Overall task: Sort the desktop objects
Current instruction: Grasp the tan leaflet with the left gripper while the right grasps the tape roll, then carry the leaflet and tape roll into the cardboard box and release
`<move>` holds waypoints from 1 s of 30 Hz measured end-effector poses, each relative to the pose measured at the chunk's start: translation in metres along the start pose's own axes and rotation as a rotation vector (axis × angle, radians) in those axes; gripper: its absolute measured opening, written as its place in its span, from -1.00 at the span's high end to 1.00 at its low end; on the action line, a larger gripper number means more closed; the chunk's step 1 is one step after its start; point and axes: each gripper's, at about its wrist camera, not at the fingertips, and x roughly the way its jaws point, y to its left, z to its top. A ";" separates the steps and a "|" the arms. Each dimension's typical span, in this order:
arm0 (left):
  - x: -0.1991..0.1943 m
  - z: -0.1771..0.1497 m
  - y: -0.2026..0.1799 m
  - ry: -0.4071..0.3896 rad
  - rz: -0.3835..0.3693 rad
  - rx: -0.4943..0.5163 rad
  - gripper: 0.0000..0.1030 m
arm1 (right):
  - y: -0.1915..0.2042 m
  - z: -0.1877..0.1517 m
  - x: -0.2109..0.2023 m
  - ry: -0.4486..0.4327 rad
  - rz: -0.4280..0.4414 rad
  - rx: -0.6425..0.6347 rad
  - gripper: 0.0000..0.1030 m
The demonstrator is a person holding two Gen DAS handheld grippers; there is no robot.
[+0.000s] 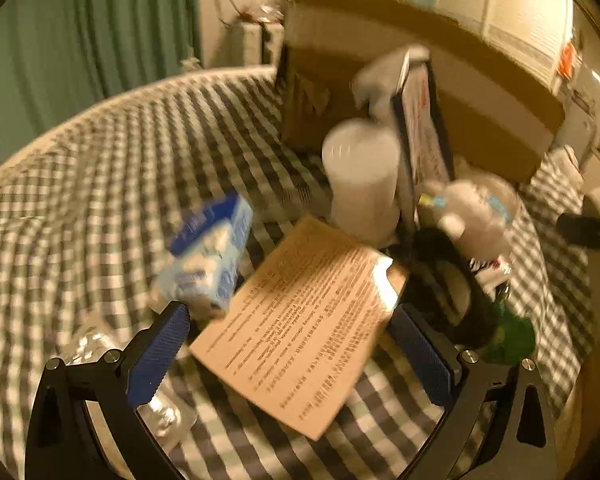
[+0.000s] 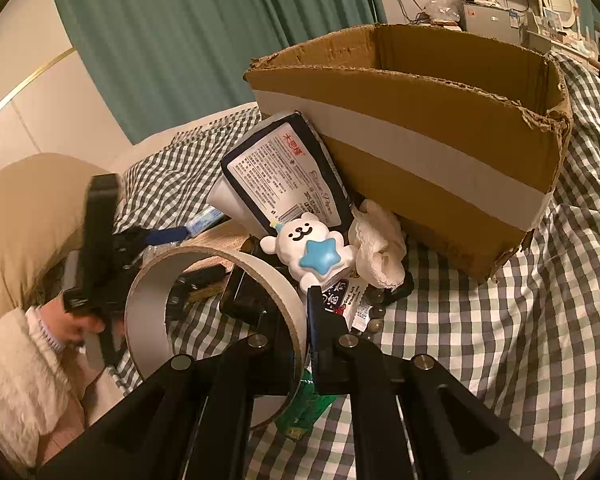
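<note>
Tape roll [image 2: 220,312] between right tongs [image 2: 296,320]

The left tool [image 1: 288,344] hangs low with its blue-padded fingers [image 1: 158,354] spread wide apart, nothing between them; the right tool [image 2: 300,332] has its fingers drawn close, clamping a ring's wall; the person's left hand [image 2: 78,326], cream-sleeved, grips the left tool's handle at far left.

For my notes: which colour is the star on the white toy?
Light blue; the star on the toy shows best in the right wrist view.
</note>
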 end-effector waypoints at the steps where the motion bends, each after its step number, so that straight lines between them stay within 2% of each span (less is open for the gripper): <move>1: 0.005 -0.001 0.002 0.015 -0.019 -0.001 -1.00 | 0.000 0.000 0.001 0.002 -0.001 0.000 0.88; 3: 0.017 -0.005 0.004 0.075 -0.040 -0.016 -1.00 | -0.001 0.000 0.002 0.006 -0.004 0.001 0.88; 6: 0.012 -0.014 -0.007 0.088 -0.063 -0.033 -1.00 | -0.002 0.000 0.005 0.013 -0.010 0.004 0.87; 7: 0.008 -0.017 -0.013 0.104 -0.105 -0.052 -1.00 | -0.001 0.000 0.004 0.010 -0.009 0.002 0.87; 9: 0.004 -0.019 -0.024 0.131 -0.127 -0.054 -1.00 | 0.000 0.000 0.003 0.007 -0.008 -0.005 0.87; 12: -0.002 -0.018 -0.042 0.092 -0.073 0.000 -1.00 | 0.001 -0.001 0.003 0.006 -0.011 -0.011 0.87; 13: 0.000 -0.017 -0.043 0.070 -0.039 -0.009 -0.94 | 0.001 -0.001 0.003 0.007 -0.013 -0.011 0.87; 14: 0.001 -0.018 -0.042 0.064 -0.024 -0.034 -0.80 | 0.002 -0.001 0.003 0.007 -0.014 -0.011 0.87; 15: 0.003 -0.019 -0.037 0.064 -0.005 -0.088 -0.48 | 0.002 -0.002 0.002 0.005 -0.014 -0.011 0.88; 19: -0.004 -0.038 -0.014 0.010 -0.024 -0.229 -0.47 | 0.001 -0.003 0.003 0.007 -0.017 -0.007 0.88; 23: -0.021 -0.047 -0.015 0.016 0.039 -0.252 -0.46 | 0.003 -0.004 -0.002 0.001 -0.025 -0.015 0.88; 26: -0.035 -0.060 -0.025 0.016 0.086 -0.317 -0.46 | 0.008 -0.007 -0.011 -0.012 -0.035 -0.024 0.88; 30: -0.074 -0.077 -0.033 -0.045 0.109 -0.342 -0.46 | 0.013 -0.009 -0.028 -0.037 -0.031 -0.014 0.88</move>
